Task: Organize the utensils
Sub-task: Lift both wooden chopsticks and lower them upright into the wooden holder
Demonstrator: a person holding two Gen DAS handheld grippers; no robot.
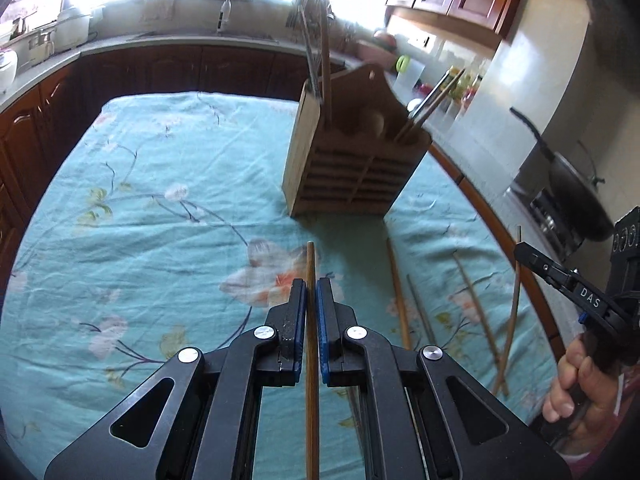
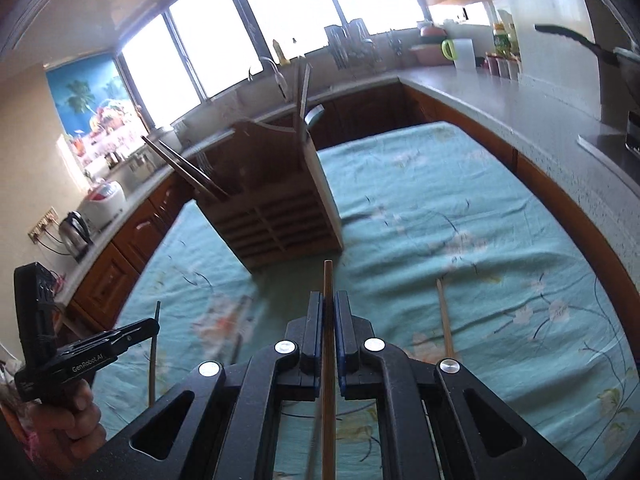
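Kitchen counters with dark wooden cabinet doors wrap around a table covered by a teal floral cloth [image 1: 168, 184], which fills the middle of both views under bright windows along the top edge.

Wooden utensil holder [image 1: 352, 160]: stands on the cloth right of centre in the left wrist view and left of centre in the right wrist view [image 2: 272, 208]. Its front is slatted, and chopsticks and other long handles lean out of its end compartments; what sits in the middle compartment is blurred.

Left gripper [image 1: 311, 292]: bottom centre of its own view, clenched on a wooden chopstick [image 1: 310, 264] that runs between the blue pads and points toward the holder without reaching it. The same gripper appears at lower left of the right wrist view [image 2: 154, 326], held in a hand [image 2: 64, 424], with the thin stick passing through its tip.

Right gripper [image 2: 329, 308]: bottom centre of its own view, clamped on a second wooden chopstick [image 2: 328, 280] whose tip lies just short of the holder's base. It also shows at the right edge of the left wrist view [image 1: 520, 250], gripped by a hand [image 1: 576, 384].

Loose chopsticks [image 1: 400, 300]: several lie scattered on the cloth at lower right of the left wrist view, some crossing; one more lies right of the right gripper [image 2: 444, 320].

Black pan [image 1: 576, 196]: on the stove at the right edge.
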